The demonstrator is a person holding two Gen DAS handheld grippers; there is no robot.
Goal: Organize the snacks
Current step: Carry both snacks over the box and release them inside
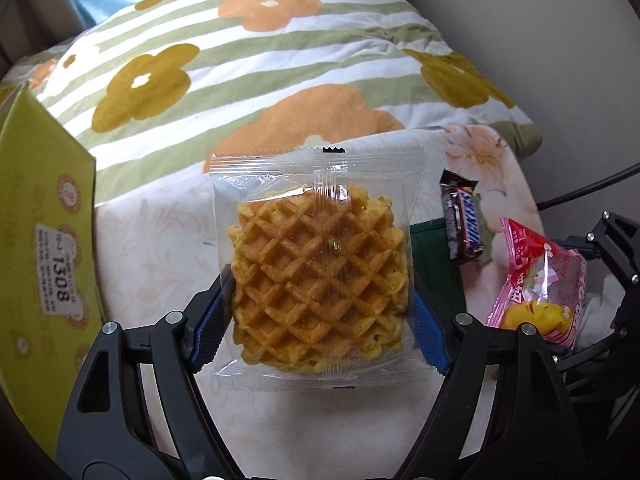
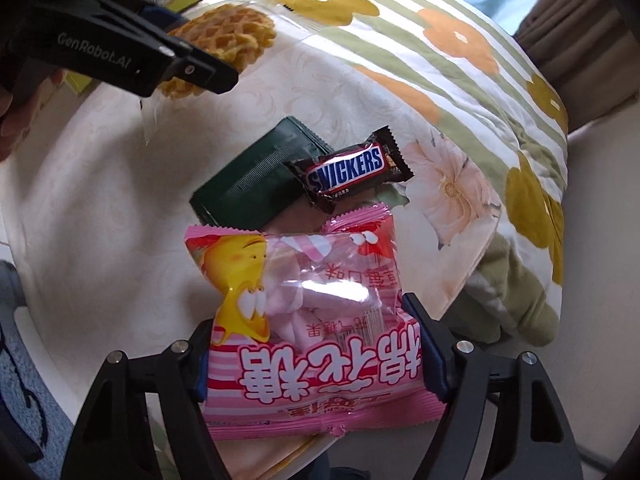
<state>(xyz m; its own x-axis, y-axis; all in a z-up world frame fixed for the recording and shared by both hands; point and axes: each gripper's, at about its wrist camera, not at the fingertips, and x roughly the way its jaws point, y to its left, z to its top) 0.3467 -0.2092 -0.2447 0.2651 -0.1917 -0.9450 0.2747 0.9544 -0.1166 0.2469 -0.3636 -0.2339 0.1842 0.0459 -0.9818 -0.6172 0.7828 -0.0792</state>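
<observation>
Sitting between left hand-held gripper (image 1: pixel 320 320) pads (clear-wrapped): waffle (image 1: pixel 318 276).

Soft daylight fills both fisheye views, coming from a pale blue window area at the top edge. Shadows are faint and diffuse. Glare streaks the clear waffle wrapper (image 1: pixel 316 268) and the pink marshmallow bag (image 2: pixel 316 332). Straight lines bow near the rims, and dark vignetting rounds the corners. The striped floral blanket (image 1: pixel 248 60) looks slightly soft; nearby packaging stays sharp.

Two close, steeply downward wrist views; shared Snickers bar (image 1: pixel 462 222) (image 2: pixel 349 168) on bed
</observation>
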